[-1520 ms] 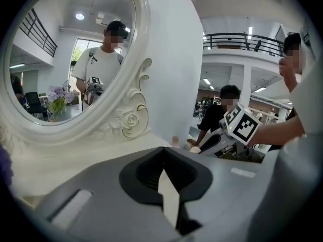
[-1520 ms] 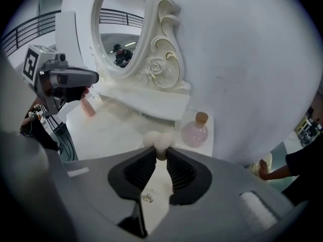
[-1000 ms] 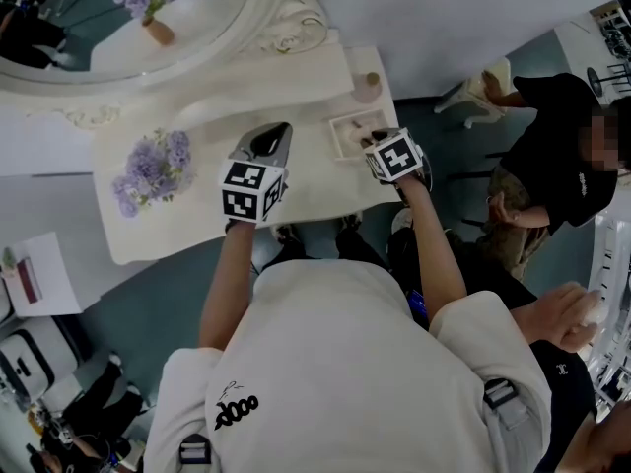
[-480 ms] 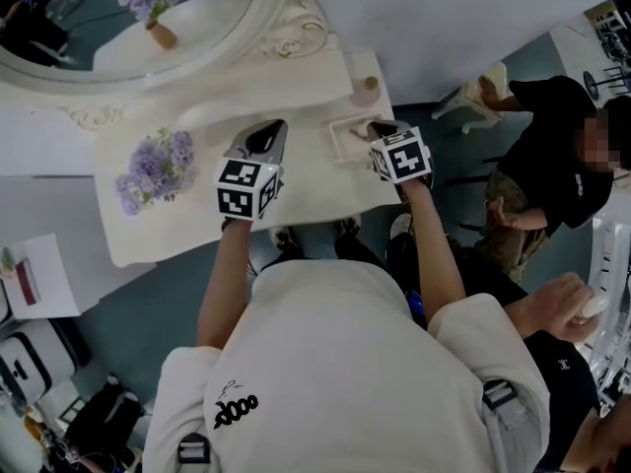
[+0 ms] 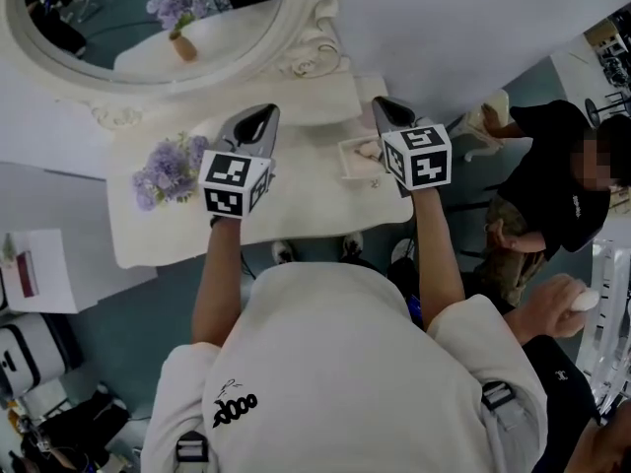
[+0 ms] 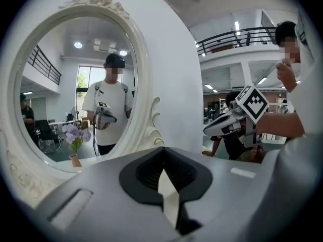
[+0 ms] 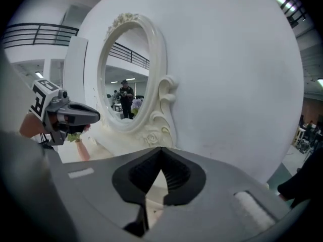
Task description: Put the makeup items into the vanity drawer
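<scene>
Over the cream vanity top (image 5: 296, 205), my two bare forearms (image 5: 222, 284) reach straight forward, side by side and well apart, each ending under a marker cube (image 5: 235, 183). Both tools are held about level above the surface, noses aimed at the oval mirror (image 5: 148, 28) and the white wall (image 5: 444, 18) behind it. My left tongs (image 5: 261, 114) hang just beside the bunch of purple flowers (image 5: 168, 170). Their tips are pinched together with nothing between them, and only a sliver of pale surface shows through the gap behind the tips. My right tongs (image 5: 382, 104) are over the right end of the vanity, above the small cream tray (image 5: 343, 159). They too are clenched tip to tip, and I can make out no item in them.

The right tool's body and cube cover the tray's right side, so I see only part of what lies in it. My own shoulders hide the middle of the vanity's near edge and whatever is below it. The mirror's upper rim is cut off at the frame.

What I can see of the makeup items (image 5: 368, 149) lies in that tray: pale pinkish lumps, too small to tell apart or name.
</scene>
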Available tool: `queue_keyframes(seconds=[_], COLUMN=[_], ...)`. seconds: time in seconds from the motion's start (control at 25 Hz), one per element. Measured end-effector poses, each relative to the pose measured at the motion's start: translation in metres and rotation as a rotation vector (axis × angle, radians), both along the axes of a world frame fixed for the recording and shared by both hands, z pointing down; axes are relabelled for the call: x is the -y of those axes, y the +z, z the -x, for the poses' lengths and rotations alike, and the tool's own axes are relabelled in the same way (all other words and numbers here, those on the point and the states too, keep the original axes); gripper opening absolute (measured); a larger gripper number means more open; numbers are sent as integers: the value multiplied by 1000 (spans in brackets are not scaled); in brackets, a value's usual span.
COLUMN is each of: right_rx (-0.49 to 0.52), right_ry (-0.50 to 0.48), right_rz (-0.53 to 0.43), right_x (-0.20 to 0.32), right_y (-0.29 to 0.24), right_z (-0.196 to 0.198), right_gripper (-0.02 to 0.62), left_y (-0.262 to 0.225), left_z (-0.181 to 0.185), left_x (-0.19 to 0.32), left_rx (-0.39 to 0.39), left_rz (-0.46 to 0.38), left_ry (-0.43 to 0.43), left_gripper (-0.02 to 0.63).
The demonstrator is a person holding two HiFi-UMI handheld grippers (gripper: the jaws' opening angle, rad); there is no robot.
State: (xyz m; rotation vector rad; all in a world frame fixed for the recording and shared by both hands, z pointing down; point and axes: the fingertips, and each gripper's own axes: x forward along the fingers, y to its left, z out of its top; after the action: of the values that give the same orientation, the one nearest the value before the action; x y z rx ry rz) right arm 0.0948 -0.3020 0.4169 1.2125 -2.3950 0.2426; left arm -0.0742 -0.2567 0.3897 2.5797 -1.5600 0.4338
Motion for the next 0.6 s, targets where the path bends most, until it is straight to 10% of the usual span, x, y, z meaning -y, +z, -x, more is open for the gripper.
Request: queue_keyframes(seconds=[0.6], right_rx=[128], right_ry=[-106], right_rz=[-397], right_x=[-31], right_y=[-151], right_z=[33], right_gripper=[2], left_y=[-134], left_z=[22], left_x=[-24], left_rx=[-5], left_rz=[-323], left_ry=[-10], left_gripper=[18])
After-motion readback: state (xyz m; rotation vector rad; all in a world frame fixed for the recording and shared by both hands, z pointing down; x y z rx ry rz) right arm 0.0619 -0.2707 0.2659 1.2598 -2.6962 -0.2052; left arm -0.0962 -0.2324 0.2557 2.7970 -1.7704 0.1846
